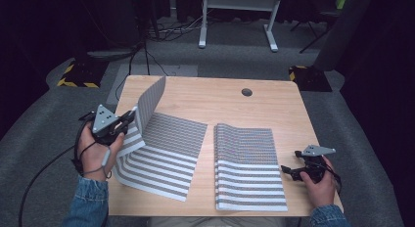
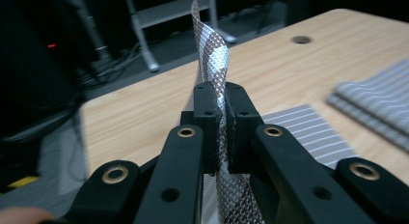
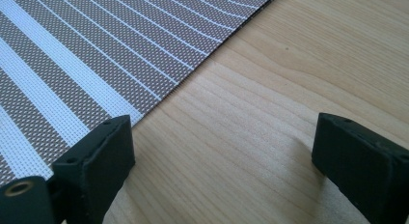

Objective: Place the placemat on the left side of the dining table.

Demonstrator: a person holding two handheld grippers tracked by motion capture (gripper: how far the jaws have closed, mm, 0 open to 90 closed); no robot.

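Fold step underway – left tool [image 1: 128, 120] pinching left striped mat's [image 1: 166, 153] far-left corner, lifted off bench [image 1: 205, 97]; right tool [image 1: 288, 170] spread, idle – next: carry corner over w/ grip kept tight.

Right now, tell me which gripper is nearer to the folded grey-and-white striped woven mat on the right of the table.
Right. The right gripper sits open at the folded striped mat's right edge; the left gripper is across the table, clamped on the other striped mat.
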